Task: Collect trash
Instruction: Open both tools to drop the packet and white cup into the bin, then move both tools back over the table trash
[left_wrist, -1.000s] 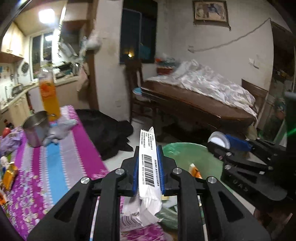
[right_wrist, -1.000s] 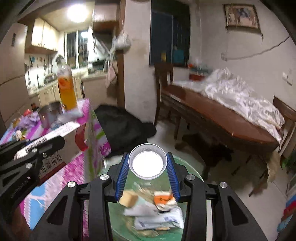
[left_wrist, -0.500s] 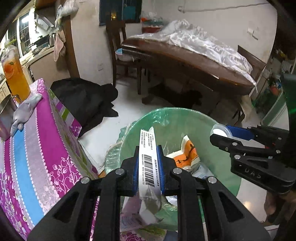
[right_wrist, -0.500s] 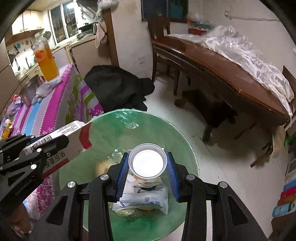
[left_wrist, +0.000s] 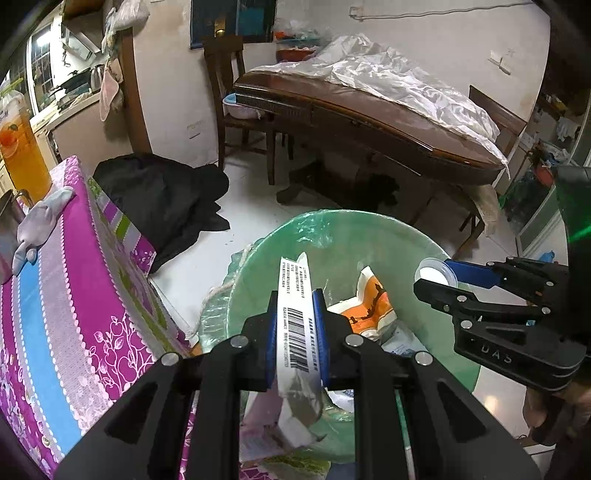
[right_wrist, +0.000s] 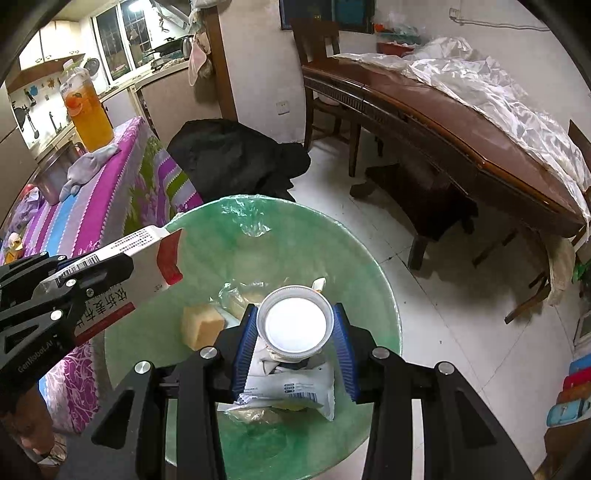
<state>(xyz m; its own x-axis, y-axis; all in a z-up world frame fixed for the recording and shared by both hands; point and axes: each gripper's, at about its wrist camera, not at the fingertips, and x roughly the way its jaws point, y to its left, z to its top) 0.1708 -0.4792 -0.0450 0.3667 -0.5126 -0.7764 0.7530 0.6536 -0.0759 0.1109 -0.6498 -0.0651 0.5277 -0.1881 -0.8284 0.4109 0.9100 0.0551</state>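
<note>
My left gripper (left_wrist: 297, 314) is shut on a flattened white carton (left_wrist: 295, 317) with a barcode and red print, held edge-on over the left side of a bin lined with a green bag (left_wrist: 369, 236). From the right wrist view the same carton (right_wrist: 147, 258) juts over the bin's left rim (right_wrist: 384, 280). My right gripper (right_wrist: 293, 325) is shut on a small white plastic cup (right_wrist: 295, 319), mouth toward the camera, above the bin's middle. The cup (left_wrist: 434, 273) also shows at the right of the left wrist view. Wrappers (right_wrist: 291, 387) and a yellowish block (right_wrist: 201, 326) lie inside the bin.
A table with a purple and blue striped cloth (left_wrist: 55, 295) stands left of the bin, bearing an orange drink bottle (right_wrist: 86, 107), a metal pot (right_wrist: 55, 177) and a grey glove. A black heap (right_wrist: 236, 158) lies on the floor behind. A long wooden table (right_wrist: 443, 140) fills the right.
Both grippers tipped downward and sank toward the bin, so its inside now fills the lower views. In the last half second they barely moved. Carton and cup stay gripped.
</note>
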